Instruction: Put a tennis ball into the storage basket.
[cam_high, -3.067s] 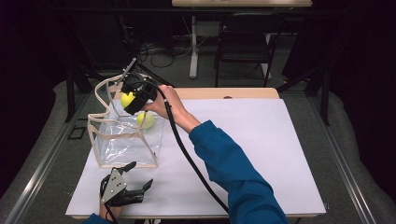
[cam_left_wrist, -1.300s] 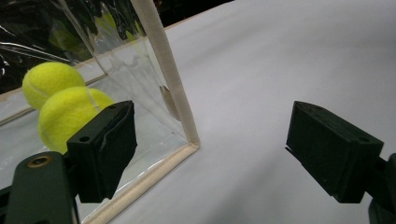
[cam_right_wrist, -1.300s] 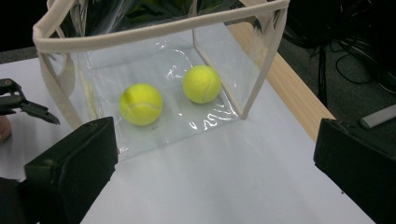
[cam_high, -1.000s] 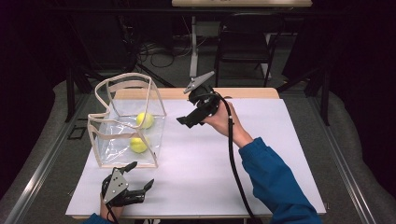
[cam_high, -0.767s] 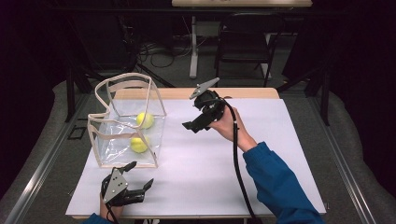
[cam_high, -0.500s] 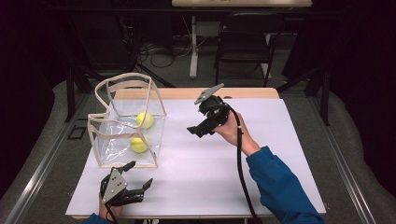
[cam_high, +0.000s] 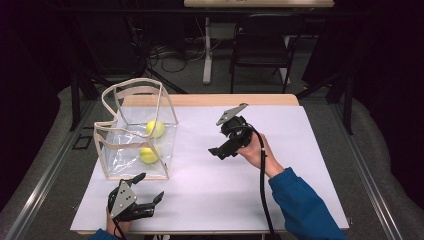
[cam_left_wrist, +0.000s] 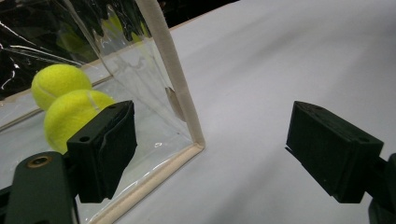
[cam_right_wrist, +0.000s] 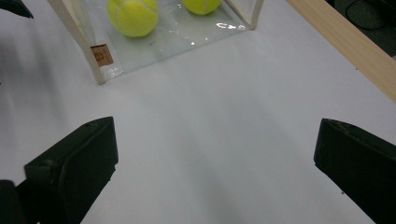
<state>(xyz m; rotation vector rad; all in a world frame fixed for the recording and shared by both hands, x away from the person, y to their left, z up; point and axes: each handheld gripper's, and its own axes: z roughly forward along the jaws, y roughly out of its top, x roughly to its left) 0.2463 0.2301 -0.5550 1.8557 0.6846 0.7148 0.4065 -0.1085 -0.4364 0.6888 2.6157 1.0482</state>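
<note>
A clear plastic bag (cam_high: 120, 155) with cream trim stands upright on the left of the white table. Two yellow tennis balls rest inside it, one farther back (cam_high: 155, 128) and one nearer the front (cam_high: 148, 154). My right gripper (cam_high: 220, 151) hovers over the middle of the table, right of the bag, open and empty; its own view looks at the bag's corner (cam_right_wrist: 95, 60) and both balls (cam_right_wrist: 133, 16) (cam_right_wrist: 201, 4). My left gripper (cam_high: 150, 187) lies near the front edge just before the bag, open, facing the trim (cam_left_wrist: 173, 79) and the balls (cam_left_wrist: 74, 116).
The white tabletop (cam_high: 310, 170) stretches to the right and front of the right hand. A wooden strip (cam_high: 210, 100) runs along the table's far edge. A black chair (cam_high: 260, 50) and cables stand on the floor beyond.
My right gripper held a ball over the bag, let it go inside, then drew back right and down to the table's middle. The left gripper stayed put.
</note>
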